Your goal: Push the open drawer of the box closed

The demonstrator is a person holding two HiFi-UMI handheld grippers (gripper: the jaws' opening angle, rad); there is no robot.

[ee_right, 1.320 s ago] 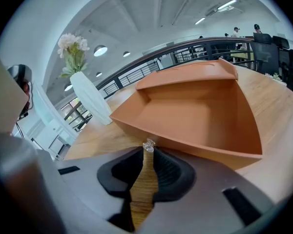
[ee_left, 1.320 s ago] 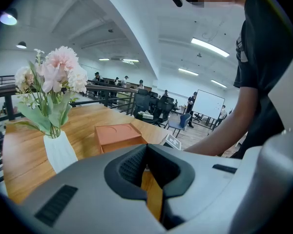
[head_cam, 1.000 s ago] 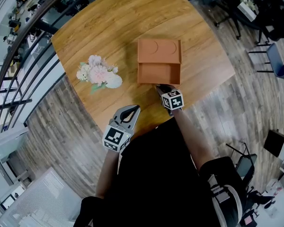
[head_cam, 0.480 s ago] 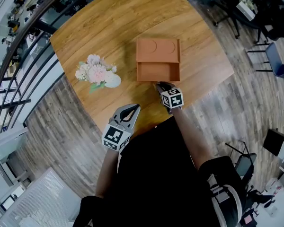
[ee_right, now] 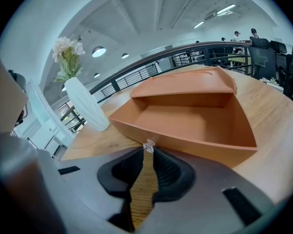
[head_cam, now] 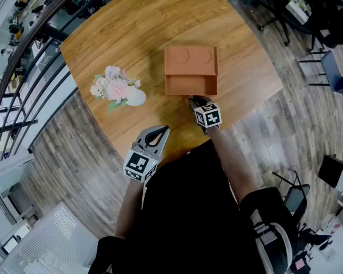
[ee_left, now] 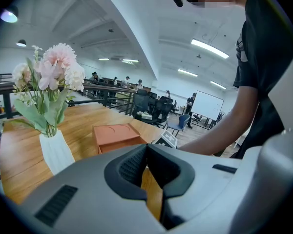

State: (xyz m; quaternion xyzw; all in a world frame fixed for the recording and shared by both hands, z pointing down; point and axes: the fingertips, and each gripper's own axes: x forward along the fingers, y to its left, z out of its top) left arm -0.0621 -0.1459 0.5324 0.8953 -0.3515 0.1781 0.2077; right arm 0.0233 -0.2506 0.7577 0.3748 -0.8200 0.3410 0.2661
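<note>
Barely begun: pressing closed right gripper [head_cam: 192,101] against knob [ee_right: 148,146] of drawer [head_cam: 191,87], wide open at 6 o'clock of box [head_cam: 191,60]; left gripper [head_cam: 157,132] closed, empty, idle.

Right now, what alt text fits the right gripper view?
The right gripper, jaws together, sits at the clear knob of an open, empty orange drawer. A white vase of flowers stands left on the wooden table.

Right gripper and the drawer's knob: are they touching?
Touching. In the right gripper view the knob of the drawer sits against the shut tips of the right gripper, no gap showing.
</note>
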